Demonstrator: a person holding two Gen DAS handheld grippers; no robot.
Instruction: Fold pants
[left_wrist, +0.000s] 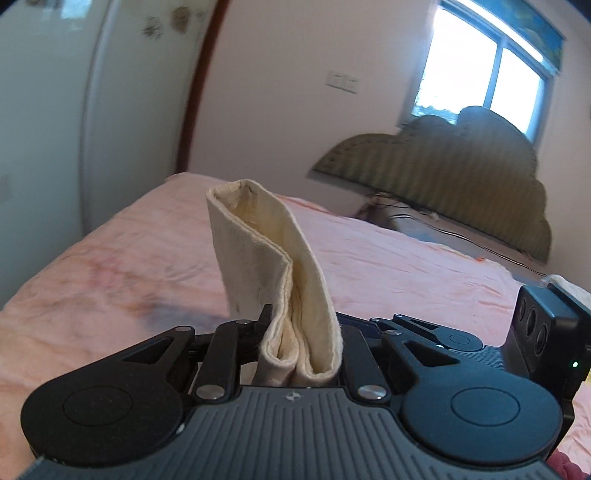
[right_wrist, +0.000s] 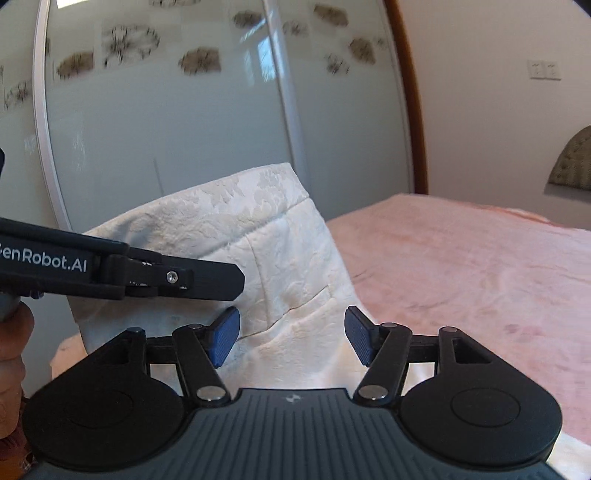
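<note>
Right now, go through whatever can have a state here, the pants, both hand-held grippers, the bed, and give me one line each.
Pants: cream, bunched in layers, lifted off the bed.
Left hand-held gripper: shut on the pants, cloth standing up between its fingers.
Right hand-held gripper: jaws apart and opening, blue pads not pressing the cloth that lies between them.
Bed: covered by a wrinkled pink sheet.

right tongs (right_wrist: 291, 338): apart, pads off cloth | pants (right_wrist: 280, 251): lifted | left tongs (right_wrist: 207, 278): gripping pants
</note>
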